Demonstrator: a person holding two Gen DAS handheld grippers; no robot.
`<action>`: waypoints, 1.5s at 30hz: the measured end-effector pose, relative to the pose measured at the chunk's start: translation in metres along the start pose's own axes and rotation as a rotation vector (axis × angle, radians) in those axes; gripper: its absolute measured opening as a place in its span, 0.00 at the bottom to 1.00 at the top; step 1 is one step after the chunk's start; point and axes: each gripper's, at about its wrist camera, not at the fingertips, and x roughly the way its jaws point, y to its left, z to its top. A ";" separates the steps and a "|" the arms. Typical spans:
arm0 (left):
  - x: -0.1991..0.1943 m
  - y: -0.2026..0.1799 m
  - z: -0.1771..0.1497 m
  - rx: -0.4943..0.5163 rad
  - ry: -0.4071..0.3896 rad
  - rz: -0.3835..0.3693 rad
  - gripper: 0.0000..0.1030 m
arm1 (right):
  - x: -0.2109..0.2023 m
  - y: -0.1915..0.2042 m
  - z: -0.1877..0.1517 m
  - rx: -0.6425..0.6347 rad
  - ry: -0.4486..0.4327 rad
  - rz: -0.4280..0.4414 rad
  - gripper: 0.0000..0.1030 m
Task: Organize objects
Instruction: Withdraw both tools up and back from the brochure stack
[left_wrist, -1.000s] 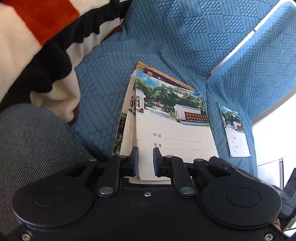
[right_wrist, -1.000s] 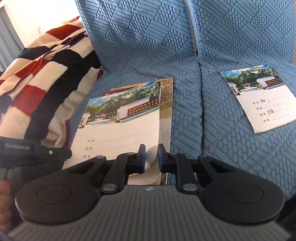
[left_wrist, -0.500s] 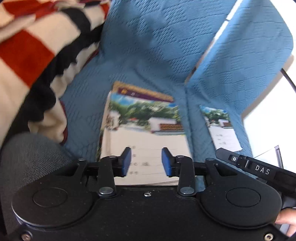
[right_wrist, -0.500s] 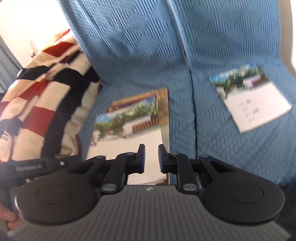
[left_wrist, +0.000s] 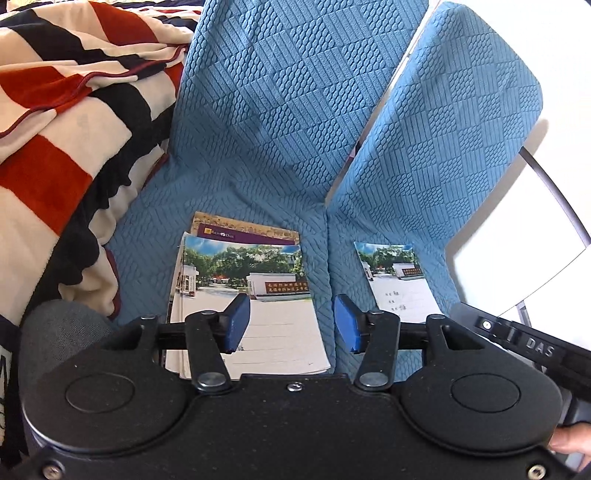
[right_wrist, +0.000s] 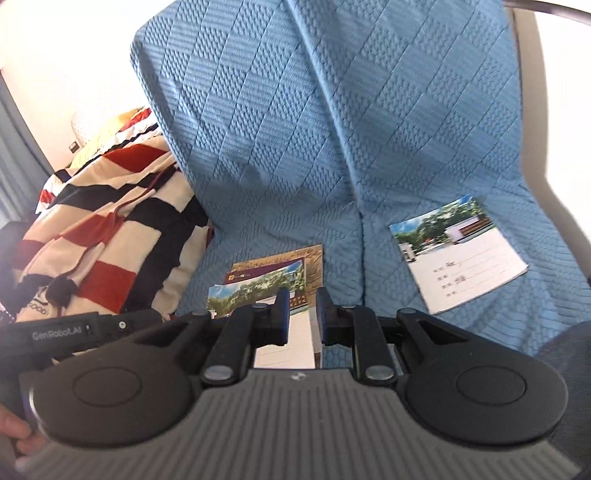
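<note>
A stack of notebooks (left_wrist: 243, 273), topped by one with a photo cover, lies on the left seat of the blue sofa (left_wrist: 280, 129). A single notebook (left_wrist: 399, 284) of the same kind lies on the right seat. My left gripper (left_wrist: 291, 323) hovers above the stack's near right corner; its jaws are opening and nothing is between them. In the right wrist view the stack (right_wrist: 273, 277) sits just beyond my right gripper (right_wrist: 302, 317), whose pads stand a narrow gap apart and hold nothing. The single notebook (right_wrist: 458, 254) lies to its right.
A red, black and cream striped blanket (left_wrist: 66, 147) is heaped on the sofa's left end, close to the stack. A grey trouser knee (left_wrist: 62, 325) shows at the lower left. The other gripper's body (left_wrist: 524, 343) reaches in from the right. A pale armrest (right_wrist: 535, 110) bounds the sofa's right side.
Both grippers have risen and drawn back from the stack, which stays on the seat. The left jaws have spread from nearly shut to wide. The right jaws look unchanged.
</note>
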 end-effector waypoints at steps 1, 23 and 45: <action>-0.001 -0.002 0.000 -0.003 -0.005 0.002 0.52 | -0.004 -0.002 0.000 0.002 -0.002 -0.004 0.18; -0.010 -0.047 0.004 0.045 -0.042 -0.010 0.99 | -0.039 -0.032 -0.001 0.009 -0.062 -0.106 0.72; 0.012 -0.099 -0.017 0.098 0.001 -0.017 0.99 | -0.041 -0.081 -0.015 0.045 -0.013 -0.176 0.87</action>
